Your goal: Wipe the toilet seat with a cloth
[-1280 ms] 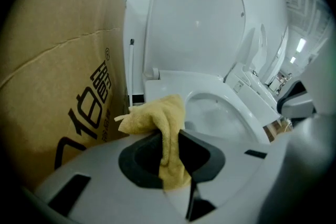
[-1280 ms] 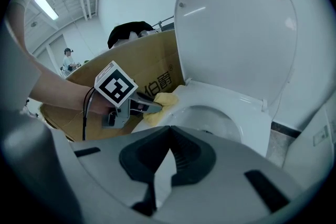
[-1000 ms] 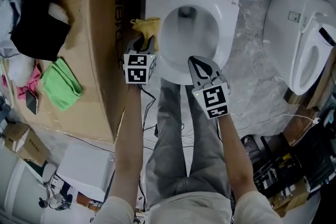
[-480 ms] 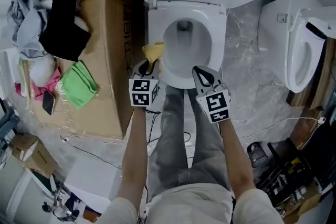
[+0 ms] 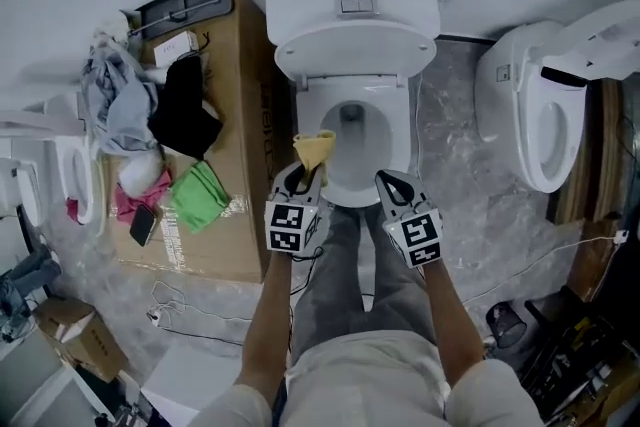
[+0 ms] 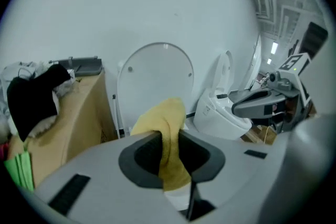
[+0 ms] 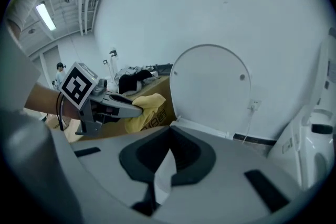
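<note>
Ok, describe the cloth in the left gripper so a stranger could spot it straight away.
Find the middle toilet with its lid up. At its bowl's front left, the left gripper pinches a yellow cloth. It is the only yellow cloth; the green cloth and pink cloth lie on the cardboard box.

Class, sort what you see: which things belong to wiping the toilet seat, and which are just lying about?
Job: yellow cloth, left hand-held gripper holding it, toilet seat.
Lying about: green cloth, black garment, phone, cardboard box, second toilet.
</note>
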Demonstrator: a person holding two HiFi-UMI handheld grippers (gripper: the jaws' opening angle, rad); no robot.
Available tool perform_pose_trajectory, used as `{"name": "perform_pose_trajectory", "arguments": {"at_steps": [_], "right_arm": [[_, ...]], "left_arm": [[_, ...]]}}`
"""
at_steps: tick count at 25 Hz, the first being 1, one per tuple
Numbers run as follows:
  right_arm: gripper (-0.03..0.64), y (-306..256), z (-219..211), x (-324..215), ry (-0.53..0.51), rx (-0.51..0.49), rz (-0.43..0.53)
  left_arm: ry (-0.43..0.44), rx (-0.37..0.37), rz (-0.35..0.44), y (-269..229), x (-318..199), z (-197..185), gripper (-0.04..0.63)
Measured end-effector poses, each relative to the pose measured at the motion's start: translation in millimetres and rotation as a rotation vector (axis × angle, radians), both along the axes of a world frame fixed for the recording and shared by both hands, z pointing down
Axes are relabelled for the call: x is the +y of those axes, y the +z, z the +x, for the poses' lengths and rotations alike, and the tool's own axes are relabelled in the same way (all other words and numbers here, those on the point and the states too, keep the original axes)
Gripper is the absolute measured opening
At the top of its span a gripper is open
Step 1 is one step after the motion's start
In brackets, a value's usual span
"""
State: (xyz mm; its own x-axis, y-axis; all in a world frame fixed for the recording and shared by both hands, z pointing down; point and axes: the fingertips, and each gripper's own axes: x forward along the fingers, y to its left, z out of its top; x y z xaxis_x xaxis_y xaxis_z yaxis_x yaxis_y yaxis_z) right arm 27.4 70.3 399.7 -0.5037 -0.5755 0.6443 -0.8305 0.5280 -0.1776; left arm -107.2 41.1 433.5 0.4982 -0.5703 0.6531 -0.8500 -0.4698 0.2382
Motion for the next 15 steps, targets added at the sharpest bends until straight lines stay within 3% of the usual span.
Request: {"name": "perform_pose_trajectory", "arguments": {"at_steps": [10,15], "right_arm": [[0.006,-124.3,17.7,-35.1,0.034,-0.003,0.163],[0.006,-173.0,13.4,-25.7,0.02,-0.009,0.229]], "left_arm": [[0.052,0.054,0.187,-139.9,-33.9,22.1,0.083],[0.082,0.076,0.253,-192.4,-26.0,27.7,0.083]]}}
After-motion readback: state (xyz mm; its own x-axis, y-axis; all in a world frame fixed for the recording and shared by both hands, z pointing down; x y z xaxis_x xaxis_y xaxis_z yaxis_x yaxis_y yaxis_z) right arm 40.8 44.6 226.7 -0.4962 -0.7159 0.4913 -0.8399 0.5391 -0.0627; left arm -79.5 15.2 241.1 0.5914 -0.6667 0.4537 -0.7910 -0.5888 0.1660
